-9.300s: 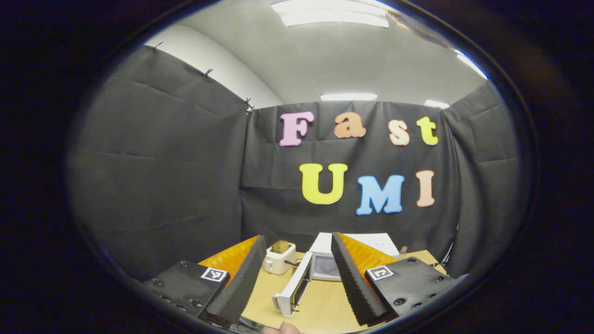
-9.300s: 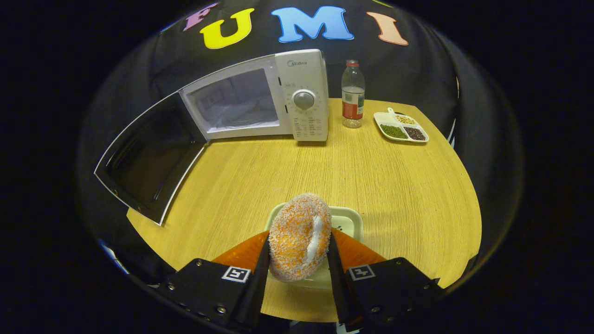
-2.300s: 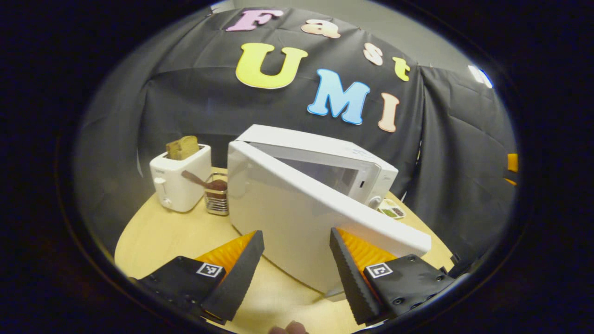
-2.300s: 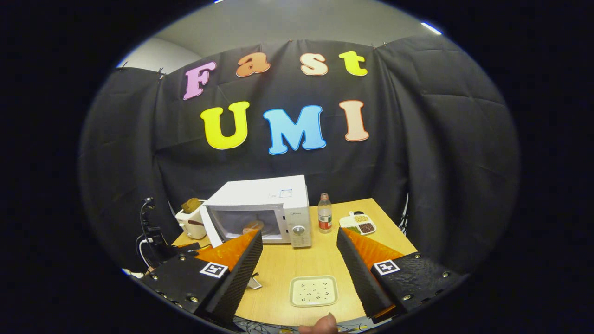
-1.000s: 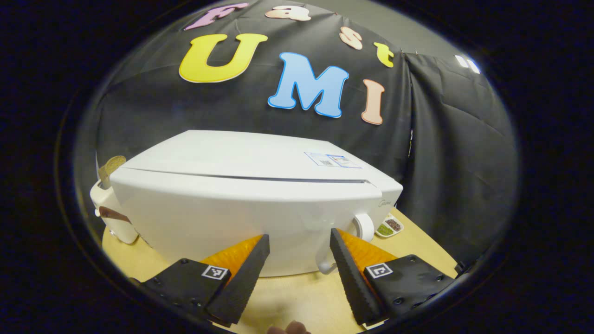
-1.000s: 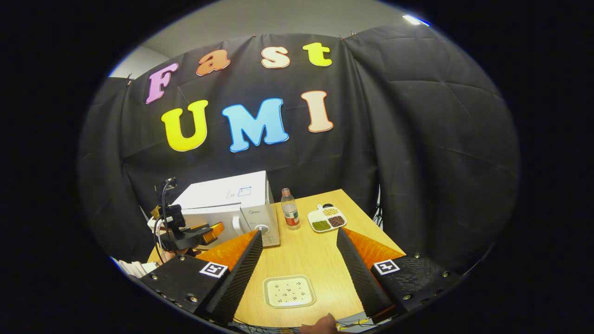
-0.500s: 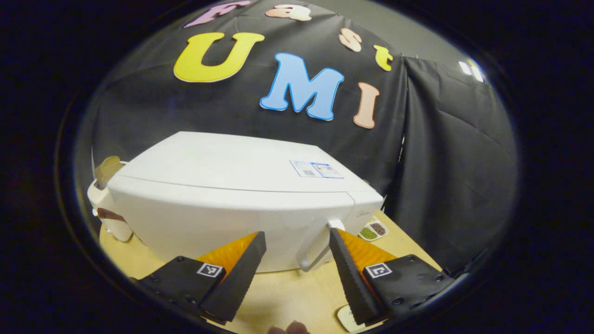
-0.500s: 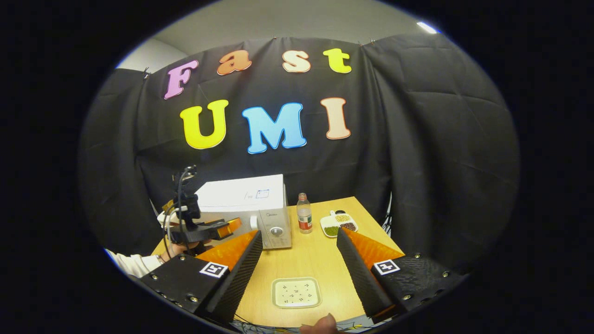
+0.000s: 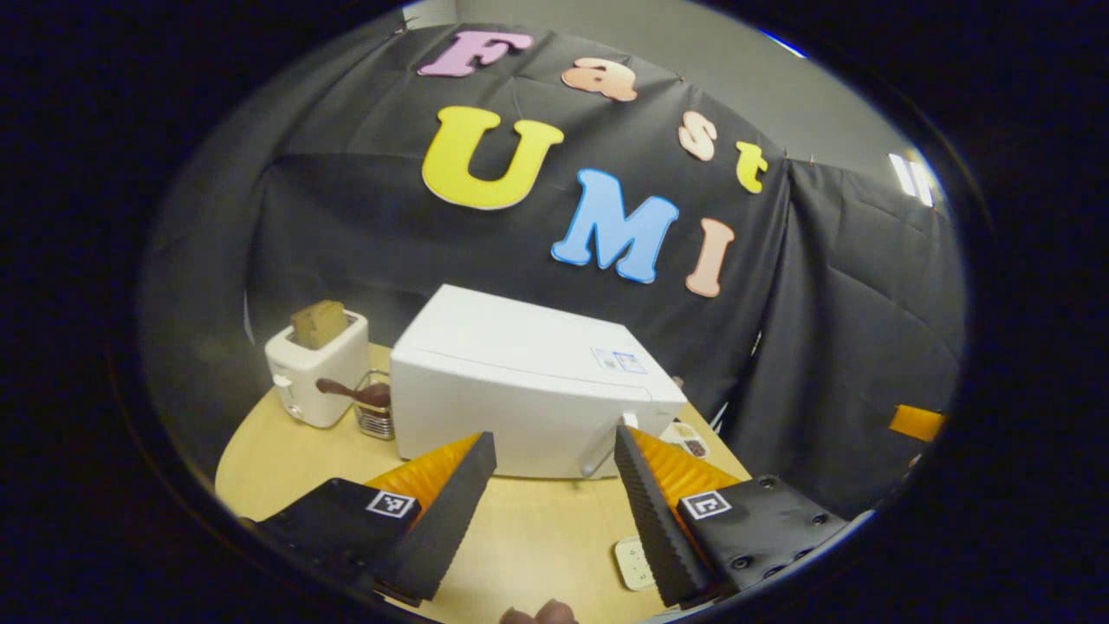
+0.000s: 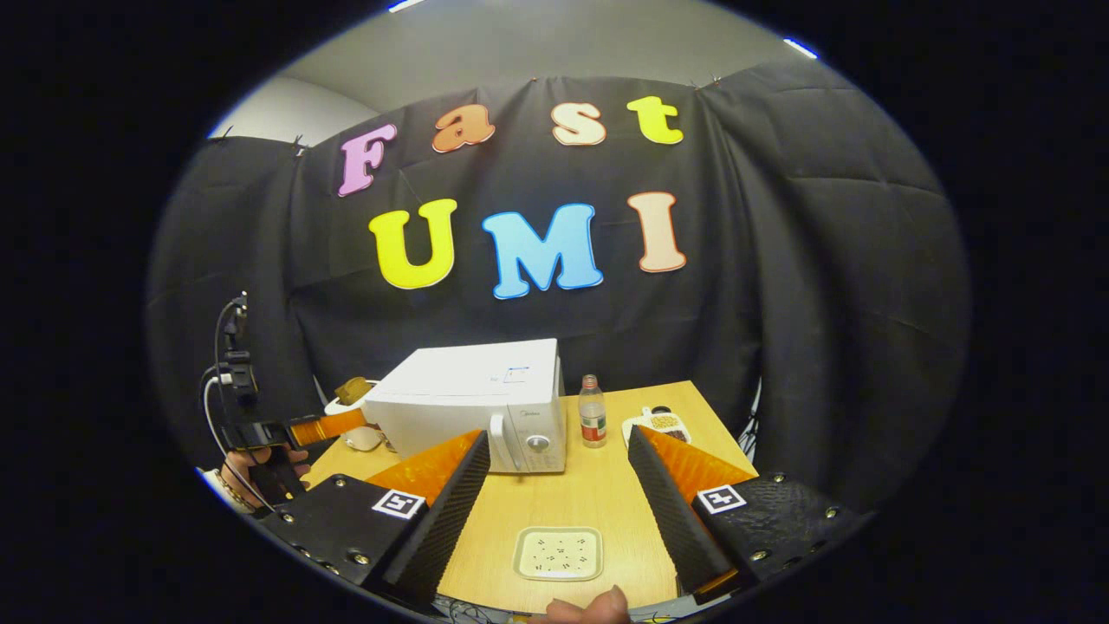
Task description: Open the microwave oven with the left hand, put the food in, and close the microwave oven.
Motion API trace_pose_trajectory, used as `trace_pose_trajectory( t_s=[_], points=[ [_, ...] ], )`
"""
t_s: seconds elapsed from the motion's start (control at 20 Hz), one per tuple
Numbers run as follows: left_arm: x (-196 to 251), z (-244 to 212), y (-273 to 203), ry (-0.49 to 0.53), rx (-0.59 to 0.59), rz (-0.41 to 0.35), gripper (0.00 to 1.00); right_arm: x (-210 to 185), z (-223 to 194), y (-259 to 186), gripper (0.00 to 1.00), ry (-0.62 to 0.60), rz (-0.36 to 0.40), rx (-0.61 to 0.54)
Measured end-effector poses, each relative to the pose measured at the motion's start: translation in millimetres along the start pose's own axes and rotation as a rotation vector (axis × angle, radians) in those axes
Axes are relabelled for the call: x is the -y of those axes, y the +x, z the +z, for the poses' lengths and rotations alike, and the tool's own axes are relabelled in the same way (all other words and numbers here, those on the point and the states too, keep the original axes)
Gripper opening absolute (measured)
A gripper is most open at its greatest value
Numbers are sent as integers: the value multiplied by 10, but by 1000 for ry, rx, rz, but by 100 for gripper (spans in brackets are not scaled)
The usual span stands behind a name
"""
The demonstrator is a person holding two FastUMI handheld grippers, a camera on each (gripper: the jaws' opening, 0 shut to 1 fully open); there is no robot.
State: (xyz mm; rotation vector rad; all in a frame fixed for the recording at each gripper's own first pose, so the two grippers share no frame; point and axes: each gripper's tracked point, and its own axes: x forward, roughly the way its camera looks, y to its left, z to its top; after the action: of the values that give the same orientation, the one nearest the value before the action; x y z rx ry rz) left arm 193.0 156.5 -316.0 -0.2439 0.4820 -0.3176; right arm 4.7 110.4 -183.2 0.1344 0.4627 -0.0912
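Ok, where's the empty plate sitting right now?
In the right gripper view, the plate lies on the table's near edge, in front of the closed microwave.

Microwave [image 9: 520, 381] casing: smooth white, matt-looking. Table [image 10: 598, 498] top: pale wood grain, low sheen. Booth wall [image 10: 780, 260]: matt black cloth, creased; tray [image 10: 559, 555] looks like smooth plastic.

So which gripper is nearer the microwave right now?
Left. The left gripper is open, just off the closed microwave at its front left. The right gripper is open too, farther back over the table's near edge, above the small tray.
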Motion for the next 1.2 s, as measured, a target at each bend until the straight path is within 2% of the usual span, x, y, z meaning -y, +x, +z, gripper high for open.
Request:
trace_pose_trajectory(
  t_s=[0.2, 0.25, 0.3, 0.35, 0.4, 0.5, 0.6, 0.7, 0.75, 0.9, 1.05, 1.1, 1.15, 1.2],
  points=[
    [475, 963, -970, 22, 206, 38, 94, 193, 521, -83, 98, -46, 5, 43],
    [621, 1124, -1189, 28, 229, 44, 99, 259, 653, -117, 98, -69, -2, 61],
    [763, 1267, -1401, 37, 260, 50, 90, 326, 817, -152, 98, -84, -17, 86],
    [890, 1409, -1597, 50, 294, 58, 90, 363, 962, -191, 98, -87, -25, 109],
    [992, 1561, -1790, 63, 324, 71, 95, 359, 1089, -226, 98, -75, -14, 128],
    [1212, 1741, -2074, 95, 362, 91, 94, 260, 1301, -299, 94, -21, 45, 170],
    [1409, 1894, -2308, 151, 384, 124, 95, 285, 1448, -367, 98, -5, 70, 200],
    [1550, 2126, -2530, 241, 440, 172, 92, 328, 1540, -420, 98, -37, 47, 218],
    [1631, 2260, -2636, 284, 481, 188, 92, 320, 1611, -480, 93, -49, 32, 238],
    [1897, 2377, -2698, 348, 529, 157, 92, 198, 1768, -599, 98, -50, 24, 279],
    [2012, 2368, -2539, 278, 508, 63, 92, 155, 1850, -645, 98, -74, 6, 283],
    [1983, 2393, -2478, 241, 504, 39, 98, 192, 1896, -670, 98, -91, -18, 295],
    [1924, 2383, -2437, 213, 492, 27, 95, 258, 1918, -712, 98, -100, -48, 305],
    [1880, 2399, -2403, 200, 483, 23, 99, 278, 1951, -746, 98, -96, -69, 315]
  ],
)
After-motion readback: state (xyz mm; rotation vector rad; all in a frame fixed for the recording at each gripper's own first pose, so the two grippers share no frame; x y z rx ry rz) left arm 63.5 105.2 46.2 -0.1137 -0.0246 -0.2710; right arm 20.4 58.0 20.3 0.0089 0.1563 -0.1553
